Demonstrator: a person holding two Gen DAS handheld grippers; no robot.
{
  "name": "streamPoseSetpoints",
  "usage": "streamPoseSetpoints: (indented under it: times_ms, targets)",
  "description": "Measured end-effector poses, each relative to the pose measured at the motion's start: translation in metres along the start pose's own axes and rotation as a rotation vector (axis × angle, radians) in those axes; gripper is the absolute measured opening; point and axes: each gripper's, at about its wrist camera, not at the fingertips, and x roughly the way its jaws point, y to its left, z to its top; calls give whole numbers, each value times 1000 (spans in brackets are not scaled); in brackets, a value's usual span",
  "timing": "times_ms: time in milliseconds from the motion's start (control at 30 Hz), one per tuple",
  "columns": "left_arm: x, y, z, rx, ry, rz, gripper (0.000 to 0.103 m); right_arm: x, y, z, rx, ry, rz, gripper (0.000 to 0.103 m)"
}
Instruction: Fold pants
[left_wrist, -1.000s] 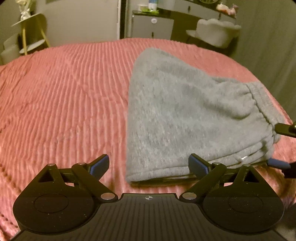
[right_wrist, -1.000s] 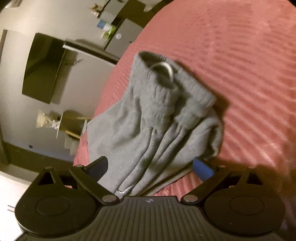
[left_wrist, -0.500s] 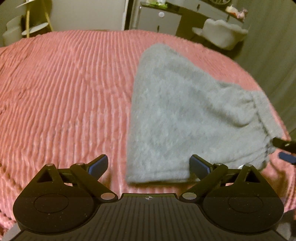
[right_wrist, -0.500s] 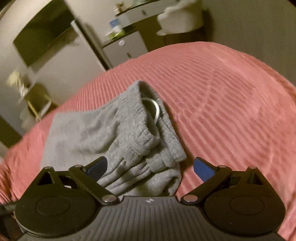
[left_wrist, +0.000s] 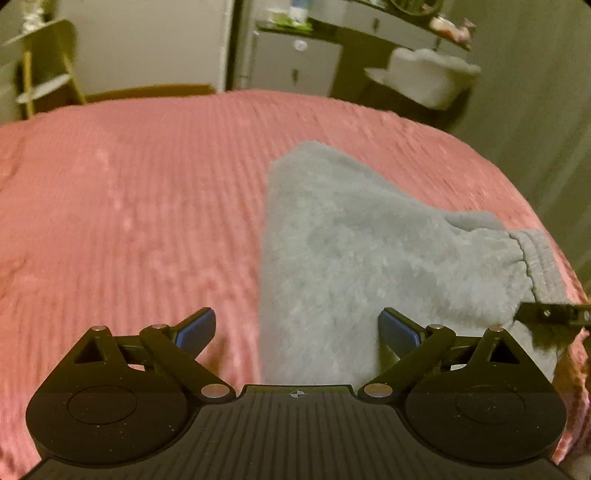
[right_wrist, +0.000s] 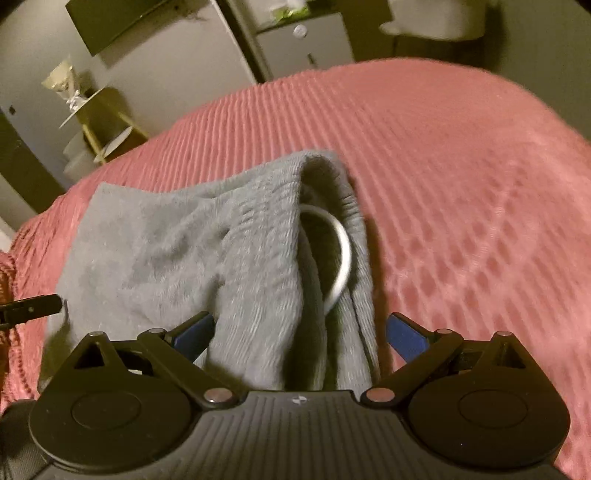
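Observation:
The grey pants (left_wrist: 369, 258) lie folded into a compact bundle on the pink ribbed bedspread (left_wrist: 129, 221). My left gripper (left_wrist: 297, 332) is open, its jaws wide over the bundle's near left edge. My right gripper (right_wrist: 301, 332) is open at the waistband end (right_wrist: 280, 236), where the elastic band and a pale drawcord loop (right_wrist: 341, 254) show. Each gripper's black tip appears at the edge of the other's view: the right one in the left wrist view (left_wrist: 550, 314), the left one in the right wrist view (right_wrist: 29, 306).
Beyond the bed's far edge stand a white cabinet (left_wrist: 295, 62), a pale cushioned chair (left_wrist: 428, 77) and a small yellow-legged shelf (left_wrist: 40, 74). The bedspread extends wide to the left of the pants.
Both grippers have pulled back and risen from the bundle. The right wrist view has rolled level and now faces the waistband end. The pants stay put.

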Motion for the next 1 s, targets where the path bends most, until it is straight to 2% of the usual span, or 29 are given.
streamPoseSetpoints:
  times_ms: [133, 267, 367, 433, 500, 533, 600, 667, 733, 767, 900, 1000]
  targets:
    - [32, 3, 8, 37, 45, -61, 100, 22, -19, 20, 26, 51, 95, 99]
    - [58, 21, 12, -58, 101, -168, 103, 30, -27, 26, 8, 62, 150, 100]
    - [61, 20, 13, -59, 108, -177, 103, 30, -32, 26, 35, 46, 166, 100]
    - [56, 17, 14, -43, 103, -197, 103, 30, -28, 26, 71, 57, 235, 99]
    - [52, 15, 14, -1, 86, -229, 93, 34, -20, 29, 31, 73, 247, 94]
    - [50, 15, 13, 28, 77, -232, 92, 37, -23, 30, 22, 86, 260, 93]
    - [54, 20, 12, 37, 76, -261, 93, 43, -37, 34, 58, 100, 320, 88]
    - [64, 22, 15, 45, 87, -276, 99, 51, -56, 39, 157, 113, 395, 88]
    - [69, 17, 20, 38, 90, -255, 101, 57, -58, 42, 216, 108, 416, 87]
    - [67, 11, 21, 38, 86, -235, 99, 57, -53, 41, 197, 99, 399, 86]
    - [59, -12, 29, 87, 58, -218, 59, 44, -16, 33, -8, 61, 230, 61]
    - [50, -10, 31, 60, 45, -217, 38, 34, 0, 35, -29, 37, 200, 56]
